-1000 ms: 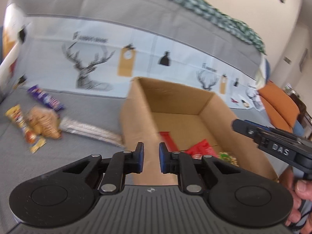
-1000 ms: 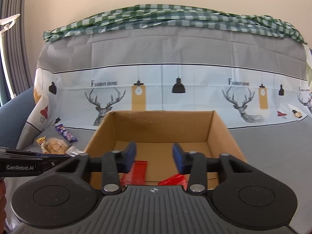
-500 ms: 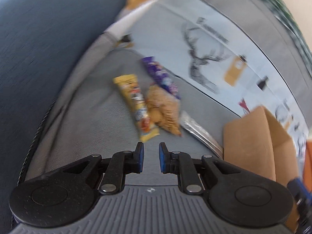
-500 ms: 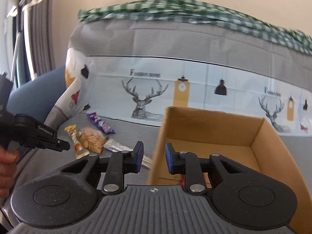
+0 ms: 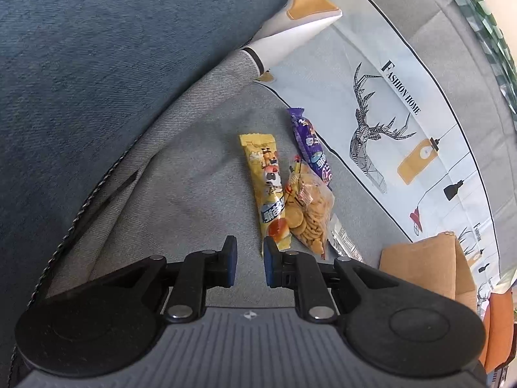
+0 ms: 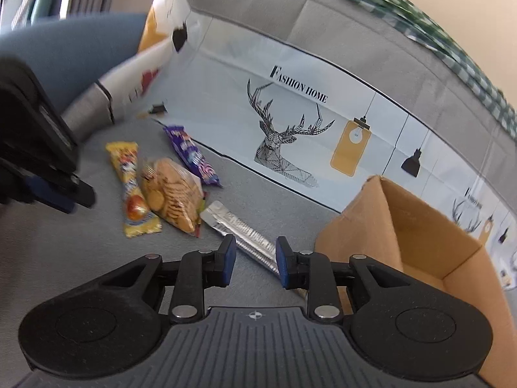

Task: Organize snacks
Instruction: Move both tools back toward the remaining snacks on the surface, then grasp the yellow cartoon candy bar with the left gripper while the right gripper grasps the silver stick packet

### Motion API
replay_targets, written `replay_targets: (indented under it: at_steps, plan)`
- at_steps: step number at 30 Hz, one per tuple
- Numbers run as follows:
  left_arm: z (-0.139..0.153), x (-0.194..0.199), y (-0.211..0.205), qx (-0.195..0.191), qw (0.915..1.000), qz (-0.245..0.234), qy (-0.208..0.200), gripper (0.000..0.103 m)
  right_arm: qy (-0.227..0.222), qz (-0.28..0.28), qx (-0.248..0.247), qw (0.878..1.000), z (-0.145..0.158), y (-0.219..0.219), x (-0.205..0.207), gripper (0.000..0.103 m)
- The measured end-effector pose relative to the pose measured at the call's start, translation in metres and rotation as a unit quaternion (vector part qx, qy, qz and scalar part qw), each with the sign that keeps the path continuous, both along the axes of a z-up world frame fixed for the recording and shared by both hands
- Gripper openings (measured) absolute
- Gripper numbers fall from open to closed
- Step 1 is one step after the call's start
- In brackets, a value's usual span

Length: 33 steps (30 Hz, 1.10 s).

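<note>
Four snacks lie on the grey sofa seat: a yellow packet, a clear bag of round crackers, a purple packet and a silver wrapper. The open cardboard box stands to their right. My left gripper is open a little and empty, just short of the yellow packet's near end. My right gripper is open and empty, over the near end of the silver wrapper. The left gripper shows in the right wrist view.
A blue sofa arm rises at the left. A printed deer cover runs along the sofa back, with a printed cushion in the corner. An orange cushion sits beyond the box.
Both grippers swung left from the box toward the snack pile and came closer to it. The right jaws closed partway, then opened wider again. The left jaws kept their small gap.
</note>
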<state>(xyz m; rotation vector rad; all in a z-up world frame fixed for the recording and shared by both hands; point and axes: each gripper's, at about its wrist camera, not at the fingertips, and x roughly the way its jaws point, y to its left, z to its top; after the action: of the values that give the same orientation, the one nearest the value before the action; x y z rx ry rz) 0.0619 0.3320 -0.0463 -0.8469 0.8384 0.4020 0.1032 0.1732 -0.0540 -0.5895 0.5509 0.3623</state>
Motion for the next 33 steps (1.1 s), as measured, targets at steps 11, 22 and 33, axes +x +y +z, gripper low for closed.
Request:
replay_targets:
  at_steps: [11, 22, 33]
  plan:
    - [-0.011, 0.036, 0.013, -0.026, 0.9993, 0.016, -0.024, 0.039, 0.020, 0.008, -0.086, 0.996, -0.048, 0.032, 0.041, 0.041]
    - [-0.022, 0.056, 0.016, -0.008, 0.9999, 0.014, -0.002, 0.039, 0.029, 0.027, -0.105, 0.994, -0.063, 0.036, 0.051, 0.018]
    - [-0.016, 0.044, 0.009, 0.012, 0.9999, -0.006, 0.000, 0.008, 0.049, 0.078, -0.046, 0.995, -0.035, 0.023, 0.027, 0.005]
